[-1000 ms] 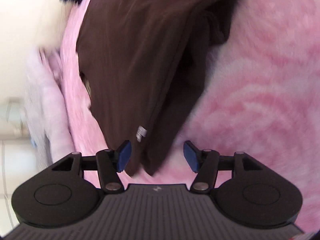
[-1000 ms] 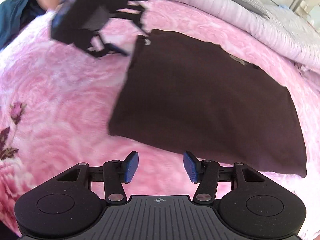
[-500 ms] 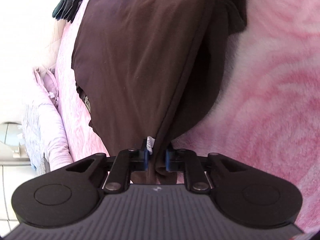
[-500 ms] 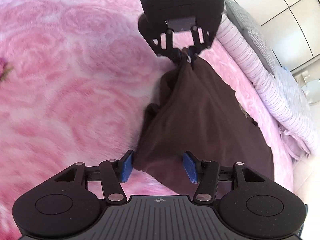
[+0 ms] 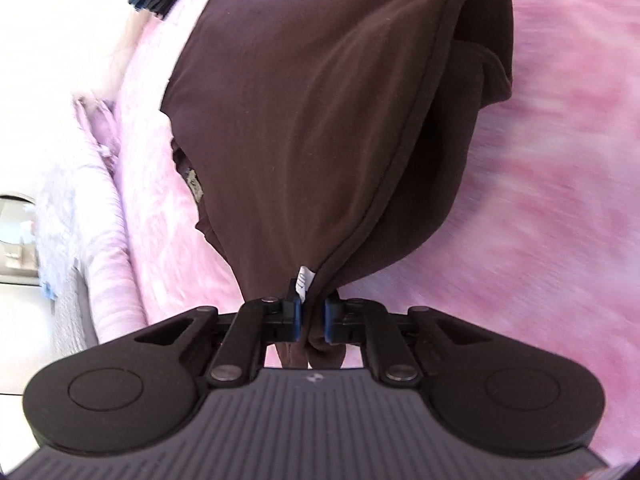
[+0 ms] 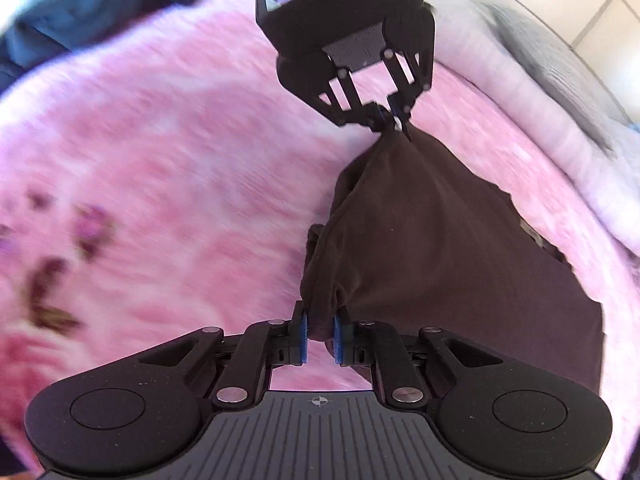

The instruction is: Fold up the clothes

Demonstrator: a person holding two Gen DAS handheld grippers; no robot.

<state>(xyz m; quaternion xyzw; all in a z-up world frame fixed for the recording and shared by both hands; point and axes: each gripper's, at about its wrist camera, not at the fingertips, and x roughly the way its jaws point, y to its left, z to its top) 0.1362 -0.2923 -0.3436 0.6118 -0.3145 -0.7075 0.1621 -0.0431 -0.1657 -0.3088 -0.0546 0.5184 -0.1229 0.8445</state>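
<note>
Two corners of the brown garment (image 6: 432, 248) are pinched: your left gripper (image 5: 311, 318) clamps one beside the white tag (image 5: 303, 283), your right gripper (image 6: 319, 334) clamps the other. The edge is raised; the rest lies on the pink blanket (image 6: 160, 184). Pull the grippers apart unevenly and a bunched corner may slip out, leaving a skewed fold.

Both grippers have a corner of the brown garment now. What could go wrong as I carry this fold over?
The right gripper pinches a thick bunch of the brown garment; layers may slip out. The left gripper grips right at the edge beside the white tag, so it could pull free. Slack fabric between them may fold crooked.
</note>
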